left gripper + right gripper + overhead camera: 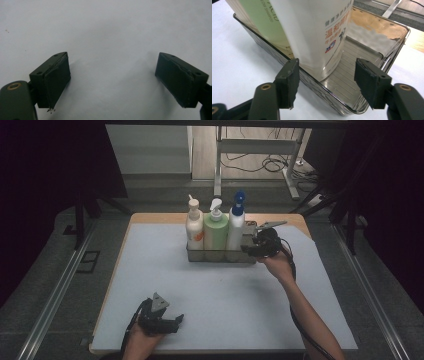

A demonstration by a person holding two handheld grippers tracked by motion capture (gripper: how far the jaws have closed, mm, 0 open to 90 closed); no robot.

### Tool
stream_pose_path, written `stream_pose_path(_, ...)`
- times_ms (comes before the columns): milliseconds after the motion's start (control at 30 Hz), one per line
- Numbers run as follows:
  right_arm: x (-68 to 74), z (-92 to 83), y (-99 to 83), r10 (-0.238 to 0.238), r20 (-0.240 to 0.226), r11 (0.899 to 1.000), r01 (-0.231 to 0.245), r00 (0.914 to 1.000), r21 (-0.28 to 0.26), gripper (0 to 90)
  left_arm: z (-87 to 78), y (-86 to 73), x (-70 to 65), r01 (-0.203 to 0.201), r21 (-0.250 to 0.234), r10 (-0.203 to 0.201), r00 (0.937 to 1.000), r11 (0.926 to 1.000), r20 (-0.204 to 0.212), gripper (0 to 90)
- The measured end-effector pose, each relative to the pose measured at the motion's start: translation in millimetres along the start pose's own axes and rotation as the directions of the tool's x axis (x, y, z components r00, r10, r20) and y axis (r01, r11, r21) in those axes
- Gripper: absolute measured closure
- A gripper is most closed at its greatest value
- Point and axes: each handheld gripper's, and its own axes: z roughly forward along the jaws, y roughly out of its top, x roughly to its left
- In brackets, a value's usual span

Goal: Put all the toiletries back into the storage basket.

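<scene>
A metal tray [220, 256] stands at the back middle of the table. It holds a cream bottle with an orange label [194, 227], a green pump bottle [216, 231] and a white bottle with a blue cap [236, 227]. My right gripper [248, 245] is at the tray's right end, level with it. In the right gripper view its jaws [327, 65] stand open on either side of the tray's near corner [352, 110]. The white bottle [312, 30] stands just beyond them and the pads touch nothing. My left gripper [176, 321] rests near the front left, open [112, 60] over the bare mat.
The right end of the tray [372, 50] has no bottle in it. A pale mat [225, 300] covers the table, with a wooden strip [160, 218] along the back. A desk frame and cables [270, 162] stand on the floor beyond.
</scene>
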Motion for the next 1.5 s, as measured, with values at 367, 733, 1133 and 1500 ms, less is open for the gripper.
stream_pose_path(367,2.5,-6.9,-5.2,-0.038,0.011,0.999,0.038,0.9992,0.02,28.9,0.1,0.0,-0.1,0.001,-0.001,-0.001,1.0,1.0,0.001,12.4)
stream_pose_path(733,10.1,-19.8,-10.5,-0.074,-0.004,0.997,0.074,0.9972,0.02,23.7,0.1,-0.1,-0.2,0.001,-0.002,-0.001,1.0,1.0,0.0,12.4)
stream_pose_path(1133,21.2,-34.3,-16.4,-0.104,-0.013,0.994,0.104,0.9945,0.021,19.5,0.1,-0.2,-0.2,0.001,-0.003,-0.001,1.0,1.0,0.0,12.4)
stream_pose_path(1500,29.8,-47.1,-24.6,-0.124,-0.021,0.992,0.124,0.9921,0.016,15.5,0.1,-0.2,-0.2,0.0,-0.003,0.0,1.0,1.0,0.0,12.4)
